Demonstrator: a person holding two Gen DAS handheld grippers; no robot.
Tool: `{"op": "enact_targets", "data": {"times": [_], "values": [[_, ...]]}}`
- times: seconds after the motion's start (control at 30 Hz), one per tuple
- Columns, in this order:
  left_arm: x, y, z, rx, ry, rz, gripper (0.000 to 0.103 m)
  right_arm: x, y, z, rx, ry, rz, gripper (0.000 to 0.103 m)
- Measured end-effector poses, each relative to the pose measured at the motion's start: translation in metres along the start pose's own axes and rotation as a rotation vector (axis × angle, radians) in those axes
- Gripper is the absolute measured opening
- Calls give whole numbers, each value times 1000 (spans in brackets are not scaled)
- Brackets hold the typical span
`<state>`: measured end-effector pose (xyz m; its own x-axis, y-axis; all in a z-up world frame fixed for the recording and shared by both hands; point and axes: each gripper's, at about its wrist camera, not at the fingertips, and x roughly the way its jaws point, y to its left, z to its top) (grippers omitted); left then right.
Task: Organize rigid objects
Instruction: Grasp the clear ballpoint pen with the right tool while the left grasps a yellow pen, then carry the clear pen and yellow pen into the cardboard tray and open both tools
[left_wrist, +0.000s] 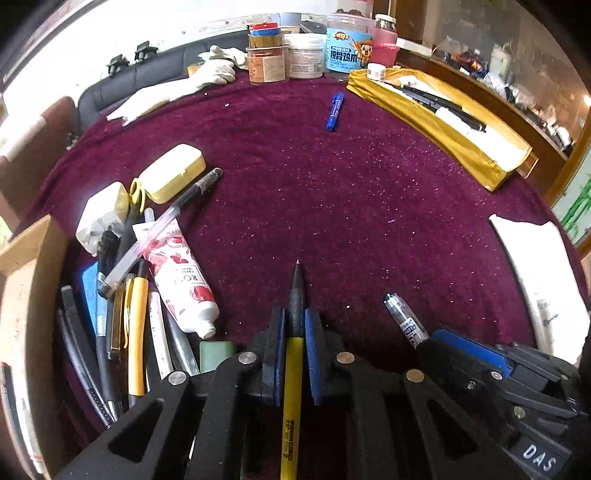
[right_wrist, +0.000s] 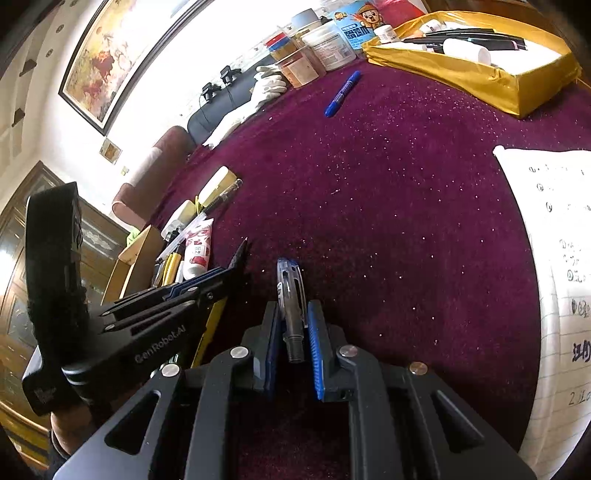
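My left gripper (left_wrist: 295, 321) is shut on a yellow pen (left_wrist: 291, 387) with a black grip, its tip pointing forward above the purple cloth; it also shows in the right wrist view (right_wrist: 221, 273). My right gripper (right_wrist: 291, 317) is shut on a clear pen cap (right_wrist: 291, 295) with a blue clip; the cap also shows in the left wrist view (left_wrist: 404, 319). A blue marker (left_wrist: 335, 110) lies far out on the cloth. A gold tray (left_wrist: 436, 125) holding pens stands at the far right.
A pile of pens, a hand-cream tube (left_wrist: 181, 273), a yellow case (left_wrist: 173, 173) and a charger lies at the left by a cardboard box (left_wrist: 22, 288). Jars (left_wrist: 303, 55) and gloves stand at the back. Written paper (right_wrist: 561, 258) lies at the right.
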<state>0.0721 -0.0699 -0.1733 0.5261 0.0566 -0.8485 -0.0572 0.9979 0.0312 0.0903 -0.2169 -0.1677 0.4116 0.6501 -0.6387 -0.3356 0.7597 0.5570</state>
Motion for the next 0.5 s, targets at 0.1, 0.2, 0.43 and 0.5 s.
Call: {"op": "enact_targets", "data": {"times": [0.1,0.2,0.43,0.5], "values": [[3,-2,7,9,21,13,8,1,0,2,-5,11,4,15],[-6,10,10,-86,33,-88,8,2,-3,3,7,22,27,15],[-36,33,2,-222,55,-277,8,2,-13,3,63,25,79,14],[-54,41,-4,-235,31,-320,8,1,-10,3,58,16,60,14]]}}
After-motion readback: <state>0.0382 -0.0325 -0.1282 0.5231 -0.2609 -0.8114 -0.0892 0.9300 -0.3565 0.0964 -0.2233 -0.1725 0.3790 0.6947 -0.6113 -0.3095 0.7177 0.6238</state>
